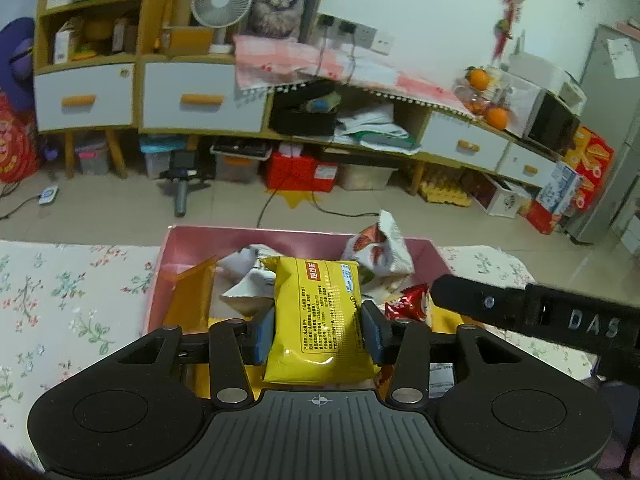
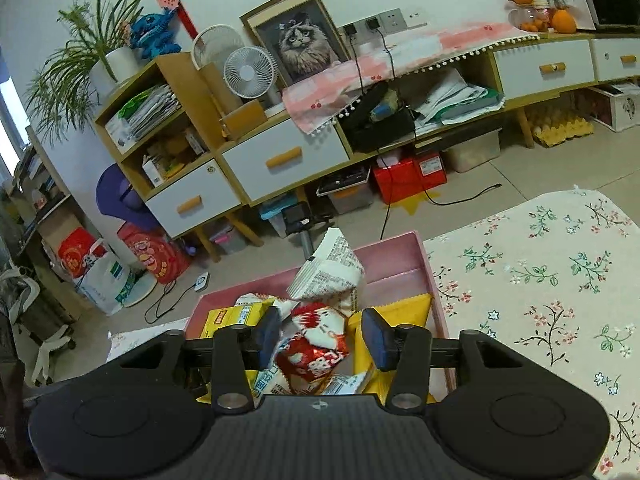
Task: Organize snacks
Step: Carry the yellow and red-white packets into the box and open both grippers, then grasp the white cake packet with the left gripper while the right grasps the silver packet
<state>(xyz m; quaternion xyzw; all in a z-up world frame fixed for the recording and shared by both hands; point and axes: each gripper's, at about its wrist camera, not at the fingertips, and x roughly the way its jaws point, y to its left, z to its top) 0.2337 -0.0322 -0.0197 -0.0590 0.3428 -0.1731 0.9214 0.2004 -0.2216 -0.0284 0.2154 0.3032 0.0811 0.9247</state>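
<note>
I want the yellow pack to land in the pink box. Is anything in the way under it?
Yes. The yellow pack hangs over other snack bags piled in the pink box.

A lived-in home. Ahead of the tool stand a drawer cabinet (image 1: 192, 100), a framed cat picture (image 2: 302, 48) and a desk fan (image 2: 250, 72).
</note>
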